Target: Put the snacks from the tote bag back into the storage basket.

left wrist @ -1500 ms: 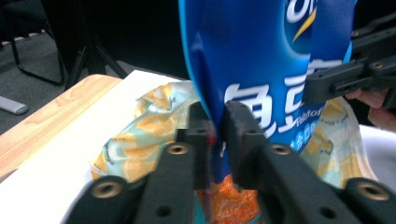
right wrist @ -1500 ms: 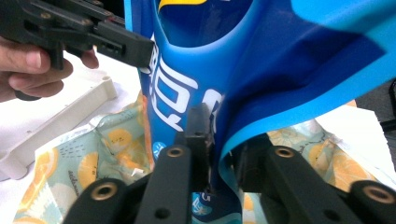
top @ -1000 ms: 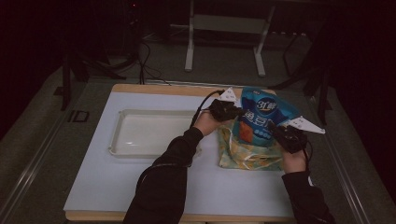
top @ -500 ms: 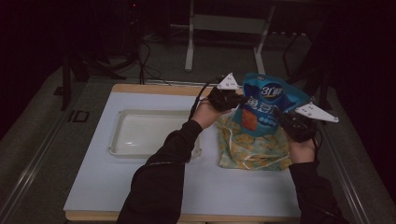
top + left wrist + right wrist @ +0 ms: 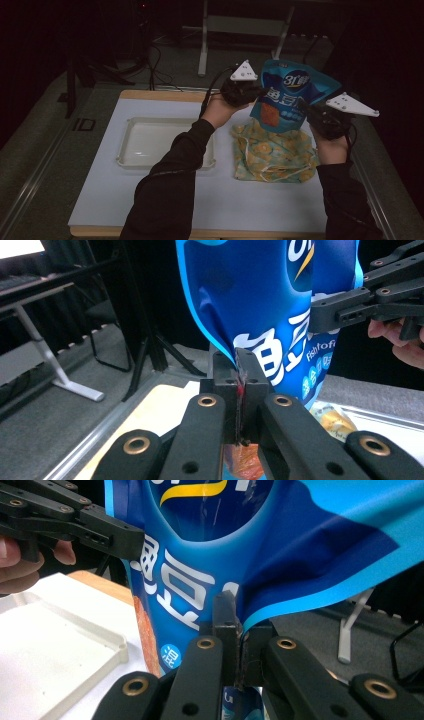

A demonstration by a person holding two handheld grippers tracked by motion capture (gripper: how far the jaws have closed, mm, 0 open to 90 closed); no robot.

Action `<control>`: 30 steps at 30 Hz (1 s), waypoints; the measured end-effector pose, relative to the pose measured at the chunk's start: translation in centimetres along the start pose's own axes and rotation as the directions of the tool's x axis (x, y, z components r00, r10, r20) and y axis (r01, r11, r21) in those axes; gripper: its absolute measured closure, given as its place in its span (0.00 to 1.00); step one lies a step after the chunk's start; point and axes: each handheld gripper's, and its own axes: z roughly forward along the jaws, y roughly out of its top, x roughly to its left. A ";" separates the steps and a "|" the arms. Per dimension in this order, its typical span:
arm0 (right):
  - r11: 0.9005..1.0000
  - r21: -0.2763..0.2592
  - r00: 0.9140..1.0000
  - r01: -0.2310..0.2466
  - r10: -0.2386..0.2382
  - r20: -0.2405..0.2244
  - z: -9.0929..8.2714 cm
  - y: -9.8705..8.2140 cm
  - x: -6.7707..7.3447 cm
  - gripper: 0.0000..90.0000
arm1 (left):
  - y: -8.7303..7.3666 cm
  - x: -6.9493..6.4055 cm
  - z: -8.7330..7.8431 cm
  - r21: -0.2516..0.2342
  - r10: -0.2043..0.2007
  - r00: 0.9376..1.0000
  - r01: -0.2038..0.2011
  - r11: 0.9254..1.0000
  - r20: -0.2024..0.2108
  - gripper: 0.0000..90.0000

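Blue snack bag (image 5: 284,95) is held aloft above patterned cloth bag (image 5: 272,150) | left gripper (image 5: 239,390) clamped on one edge | right gripper (image 5: 235,630) clamped on opposite edge, apparently for steady two-sided carrying.

left gripper (image 5: 257,93) clamped, right gripper (image 5: 311,111) seemingly clamped, raised

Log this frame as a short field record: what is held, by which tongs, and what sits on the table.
held item: blue snack bag, lifted above the table
left tongs: shut on the bag's edge
right tongs: shut on the bag's opposite edge
below the bag: yellow patterned cloth bag, lying flat on the table
tray: white tray, empty, left of the cloth bag
surface: white table
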 end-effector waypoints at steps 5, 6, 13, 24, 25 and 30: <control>1.000 -0.021 0.999 0.022 -0.023 -0.031 0.1 1.8 0.7 0.99 | 0.9 0.1 -2.1 -0.005 -0.006 1.000 0.006 1.000 -0.028 1.00; 1.000 -0.021 0.999 0.022 -0.023 -0.031 0.1 1.8 0.7 0.99 | 0.9 0.1 -2.1 -0.005 -0.006 1.000 0.006 1.000 -0.028 1.00; 0.999 -0.021 0.996 0.042 -0.043 -0.073 1.1 2.9 2.3 0.99 | 0.3 0.5 -4.9 -0.007 -0.026 0.998 0.026 1.000 -0.065 1.00; 0.997 -0.031 0.987 0.066 -0.070 -0.145 3.3 4.5 5.9 0.99 | -0.9 1.2 -9.6 -0.003 -0.056 0.990 0.056 0.998 -0.130 1.00; 0.997 -0.032 0.986 0.070 -0.074 -0.152 3.5 4.6 6.1 0.99 | -1.0 1.2 -9.9 -0.003 -0.058 0.989 0.058 0.998 -0.136 1.00; 0.997 -0.029 0.979 0.076 -0.080 -0.185 4.7 4.9 7.6 0.99 | -2.0 1.6 -11.8 -0.001 -0.079 0.984 0.080 0.997 -0.158 1.00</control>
